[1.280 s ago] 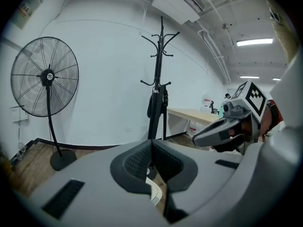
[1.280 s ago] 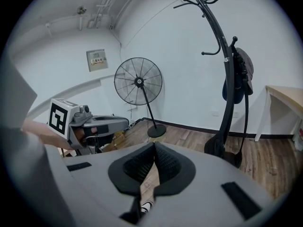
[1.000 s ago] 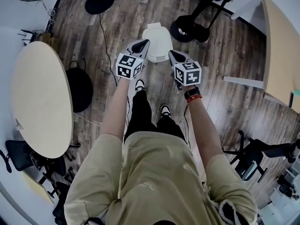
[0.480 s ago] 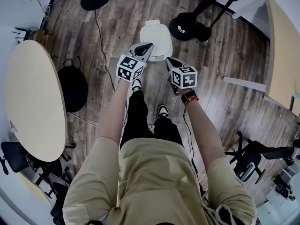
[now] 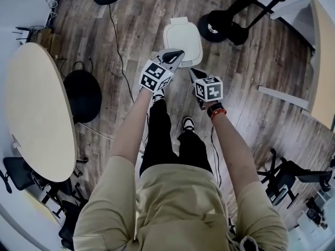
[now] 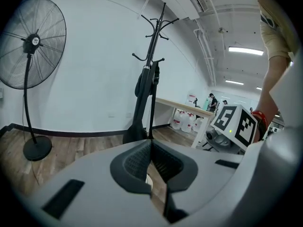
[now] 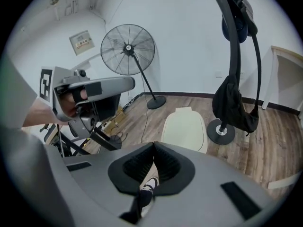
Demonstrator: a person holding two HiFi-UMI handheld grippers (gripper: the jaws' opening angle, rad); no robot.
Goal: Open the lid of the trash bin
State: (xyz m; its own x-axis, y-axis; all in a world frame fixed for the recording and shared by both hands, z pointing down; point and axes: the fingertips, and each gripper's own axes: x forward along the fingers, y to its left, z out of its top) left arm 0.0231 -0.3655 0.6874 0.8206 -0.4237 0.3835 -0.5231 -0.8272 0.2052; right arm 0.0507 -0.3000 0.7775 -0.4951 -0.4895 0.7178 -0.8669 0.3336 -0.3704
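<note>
**White rounded plastic trash bin (image 5: 182,41) shut and waiting**

It stands on the dark wooden plank floor (image 5: 141,14), its pale lid (image 7: 185,129) flat down. The left hand-held gripper (image 5: 175,54), jaws pressed together and empty, sits at the bin's 7 o'clock with its tip over the rim. Contact, I can't call. The right hand-held gripper (image 5: 194,73), also closed on nothing, hangs just short of the bin at 5 o'clock. That lid looks light, stiff and slick, so I'd go for the lip at the near edge. The small tab (image 5: 178,20) at 12 o'clock looks like the hinge side.
</note>
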